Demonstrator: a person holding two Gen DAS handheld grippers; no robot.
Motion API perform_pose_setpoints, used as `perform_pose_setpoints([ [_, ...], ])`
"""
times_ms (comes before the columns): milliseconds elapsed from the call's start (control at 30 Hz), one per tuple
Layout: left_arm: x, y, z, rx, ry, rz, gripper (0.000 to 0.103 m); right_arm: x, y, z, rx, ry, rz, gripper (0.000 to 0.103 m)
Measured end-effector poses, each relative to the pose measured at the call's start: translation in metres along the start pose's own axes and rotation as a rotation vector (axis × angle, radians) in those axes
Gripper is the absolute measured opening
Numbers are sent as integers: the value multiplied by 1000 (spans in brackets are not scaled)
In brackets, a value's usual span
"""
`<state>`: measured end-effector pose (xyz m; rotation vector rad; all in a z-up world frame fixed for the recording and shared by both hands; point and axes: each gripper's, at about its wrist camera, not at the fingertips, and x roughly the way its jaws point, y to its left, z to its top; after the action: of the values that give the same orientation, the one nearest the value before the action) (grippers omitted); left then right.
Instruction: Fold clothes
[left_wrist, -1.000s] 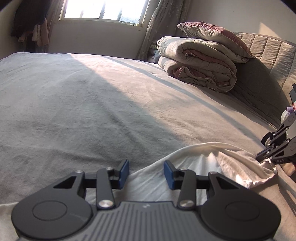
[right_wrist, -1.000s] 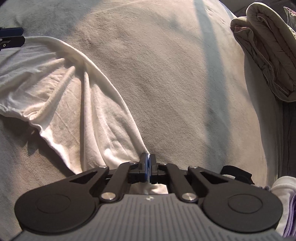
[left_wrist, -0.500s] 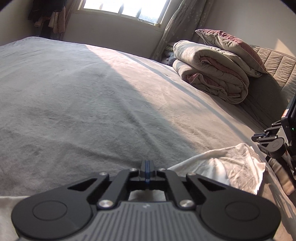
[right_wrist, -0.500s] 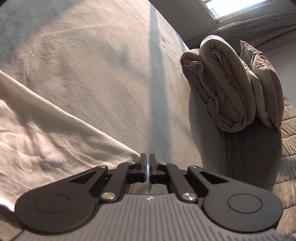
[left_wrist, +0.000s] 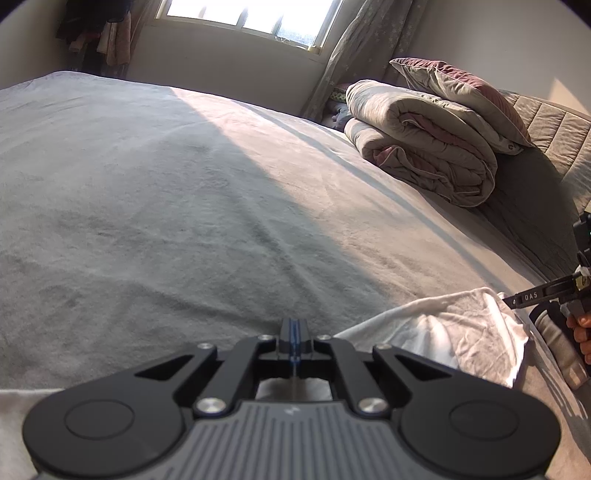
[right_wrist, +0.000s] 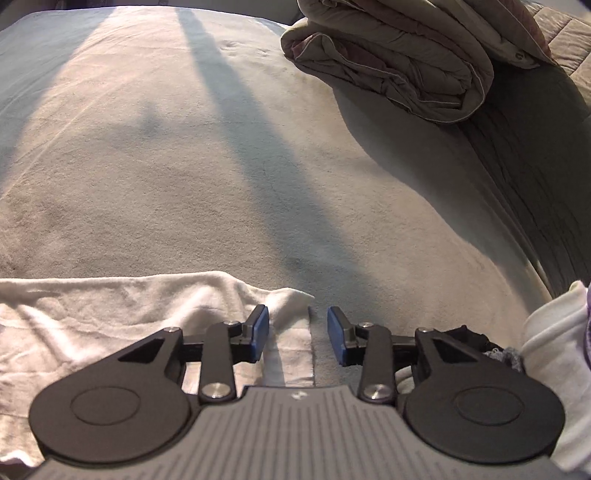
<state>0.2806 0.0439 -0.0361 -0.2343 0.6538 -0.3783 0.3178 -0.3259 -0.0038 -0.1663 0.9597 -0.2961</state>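
Two tongs on my white garment (right_wrist: 122, 317), low in frame on the bed (right_wrist: 184, 166): left gripper (left_wrist: 293, 334) pinched shut, apparently on cloth, right gripper (right_wrist: 298, 334) just opening, corner loose between its pads, so I'd flatten that fold before regrasping.

Left gripper (left_wrist: 293, 334) seemingly clamped; right gripper (right_wrist: 298, 334) just parted.

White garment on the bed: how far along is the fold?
Done: the white garment lies on the bed as a narrow band. In hand: the left gripper is shut, seemingly pinching its edge; the right gripper has just been opening and its pads no longer press on the corner. Left: further folds; it is not yet a compact stack.
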Motion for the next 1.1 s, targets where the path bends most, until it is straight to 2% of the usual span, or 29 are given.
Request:
perform_pose_setpoints([
  [67, 0, 0, -1, 0, -1, -1, 1, 6, -4, -4, 62, -24, 34, 37],
  [133, 0, 0, -1, -1, -1, -2, 1, 5, -5, -5, 79, -46, 79, 4],
  [233, 0, 0, -1, 1, -1, -1, 1, -6, 10, -6, -38, -100, -25, 3],
  [300, 0, -1, -1, 4, -2, 1, 1, -7, 9, -3, -55, -138, -76, 3],
  [400, 1, 0, 0, 2, 0, -2, 1, -1, 5, -3, -41, -129, -81, 5],
  [467, 2, 1, 0, -3, 1, -5, 1, -3, -2, -7, -6, -128, -85, 13],
  [500, 2, 1, 0, -5, 1, -7, 1, -5, -6, -8, 15, -129, -85, 23],
  [533, 2, 1, 0, -6, 1, -7, 1, -7, -10, -9, 36, -130, -85, 40],
  [567, 2, 1, 0, -7, 2, -8, 1, -9, -14, -10, 60, -131, -80, 46],
  [733, 2, 1, 0, -11, 2, -13, 2, -30, -30, -19, 244, -79, -71, 47],
  [867, 2, 3, 0, -19, 2, -20, 2, -37, -25, -38, 409, -13, -51, 47],
  [900, 2, 3, 0, -22, 2, -22, 2, -37, -23, -43, 444, -2, -50, 44],
  [933, 2, 4, 0, -25, 3, -24, 2, -35, -22, -47, 478, -1, -56, 35],
  [967, 2, 4, 0, -28, 3, -27, 2, -34, -21, -51, 503, -16, -71, 31],
  [1033, 2, 5, 0, -35, 4, -32, 2, -31, -19, -55, 513, -61, -95, 8],
  [1100, 2, 6, 1, -43, 5, -37, 2, -29, -16, -54, 459, -87, -114, 3],
])
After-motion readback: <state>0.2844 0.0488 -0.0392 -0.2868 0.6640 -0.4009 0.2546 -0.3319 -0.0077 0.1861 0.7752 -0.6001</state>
